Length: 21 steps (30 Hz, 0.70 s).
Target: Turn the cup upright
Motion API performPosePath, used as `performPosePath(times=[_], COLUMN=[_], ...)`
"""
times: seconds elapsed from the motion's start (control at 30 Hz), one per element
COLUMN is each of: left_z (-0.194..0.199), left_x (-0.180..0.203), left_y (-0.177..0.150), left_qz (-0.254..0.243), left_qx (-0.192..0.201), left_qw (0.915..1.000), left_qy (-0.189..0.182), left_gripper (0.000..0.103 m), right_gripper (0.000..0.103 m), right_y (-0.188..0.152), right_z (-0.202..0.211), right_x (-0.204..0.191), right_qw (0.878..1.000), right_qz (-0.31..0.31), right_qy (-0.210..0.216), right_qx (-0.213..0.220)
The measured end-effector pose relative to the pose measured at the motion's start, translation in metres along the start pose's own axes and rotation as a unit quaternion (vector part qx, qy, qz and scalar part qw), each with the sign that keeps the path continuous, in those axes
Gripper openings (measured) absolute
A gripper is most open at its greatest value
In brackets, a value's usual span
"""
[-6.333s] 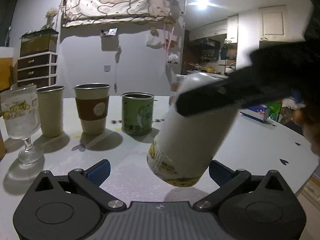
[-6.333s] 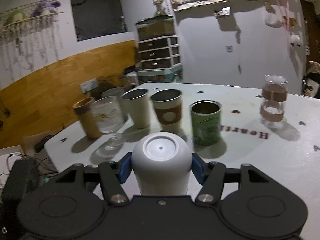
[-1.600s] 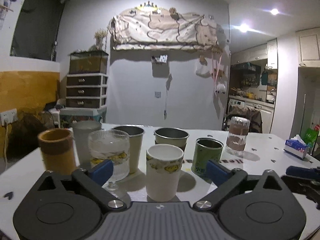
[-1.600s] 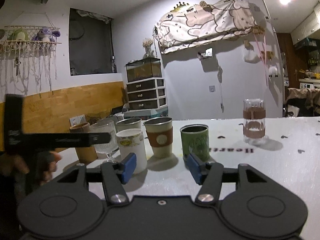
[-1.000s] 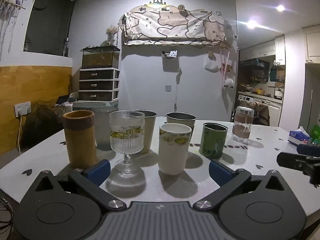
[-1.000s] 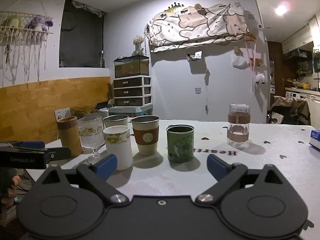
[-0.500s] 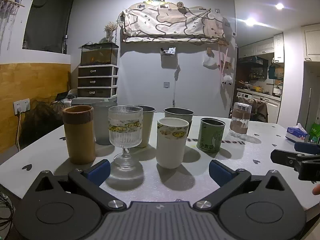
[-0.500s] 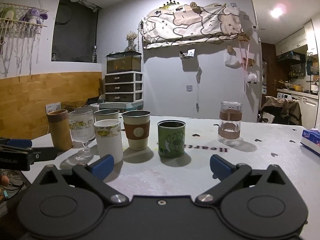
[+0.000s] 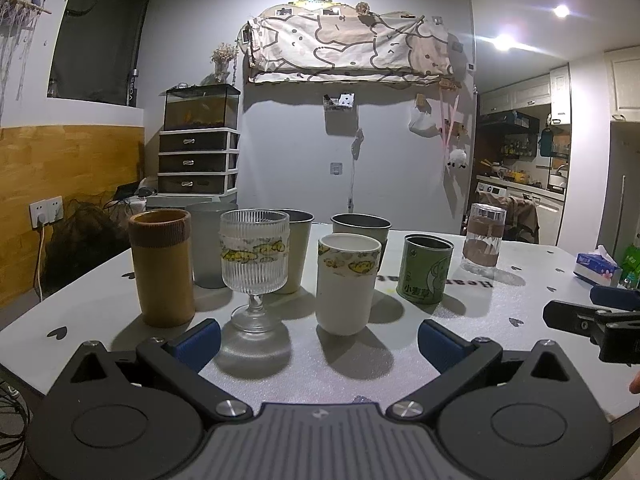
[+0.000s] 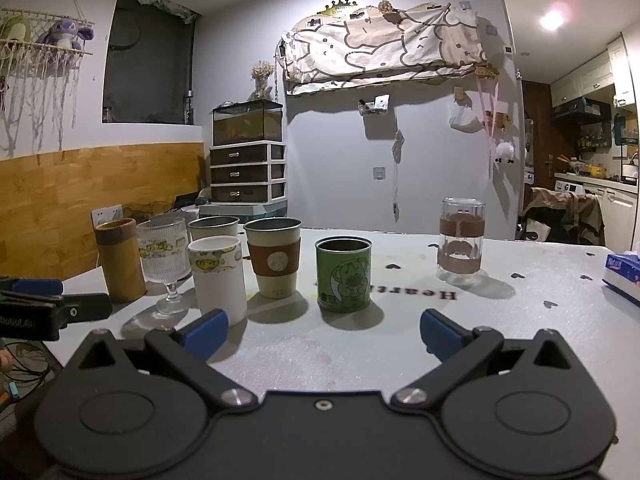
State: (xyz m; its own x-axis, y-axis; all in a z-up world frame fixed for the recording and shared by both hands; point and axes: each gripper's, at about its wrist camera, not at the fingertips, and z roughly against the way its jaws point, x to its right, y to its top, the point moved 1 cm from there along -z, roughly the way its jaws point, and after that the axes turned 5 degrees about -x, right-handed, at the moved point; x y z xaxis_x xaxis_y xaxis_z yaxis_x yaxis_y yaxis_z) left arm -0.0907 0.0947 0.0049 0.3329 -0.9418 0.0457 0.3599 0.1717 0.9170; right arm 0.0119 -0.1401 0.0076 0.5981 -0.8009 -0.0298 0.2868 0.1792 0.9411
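Observation:
A white cup with a yellow-patterned band (image 9: 347, 283) stands upright, mouth up, on the white table (image 9: 460, 332). It also shows in the right wrist view (image 10: 218, 276). My left gripper (image 9: 319, 342) is open and empty, held back from the cup near the table's front edge. My right gripper (image 10: 323, 330) is open and empty, to the right of the cup and apart from it. Each gripper shows at the edge of the other's view.
Upright around the white cup: a brown tumbler (image 9: 162, 266), a ribbed stemmed glass (image 9: 254, 268), a frosted cup (image 9: 208, 242), two metal cups (image 10: 274, 256), a green tin (image 9: 426, 268) and a sleeved glass (image 10: 460, 244). A tissue pack (image 10: 622, 276) lies far right.
Both grippers have drawn back from the cups, which now look smaller and farther. The white cup has stayed upright in place.

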Motion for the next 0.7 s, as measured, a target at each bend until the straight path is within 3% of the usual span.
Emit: performPosePath(times=[0.7], left_z=[-0.0023], left_x=[-0.0014], left_y=[-0.0009], left_qz=[-0.002], left_qx=[-0.004], left_qw=[1.0], left_qy=[0.006], left_gripper=[0.103], right_gripper=[0.103], right_y=[-0.0001], right_z=[0.0014], right_x=[-0.0002], right_qw=[1.0], right_qz=[-0.002], right_qy=[0.002], right_qx=[0.001])
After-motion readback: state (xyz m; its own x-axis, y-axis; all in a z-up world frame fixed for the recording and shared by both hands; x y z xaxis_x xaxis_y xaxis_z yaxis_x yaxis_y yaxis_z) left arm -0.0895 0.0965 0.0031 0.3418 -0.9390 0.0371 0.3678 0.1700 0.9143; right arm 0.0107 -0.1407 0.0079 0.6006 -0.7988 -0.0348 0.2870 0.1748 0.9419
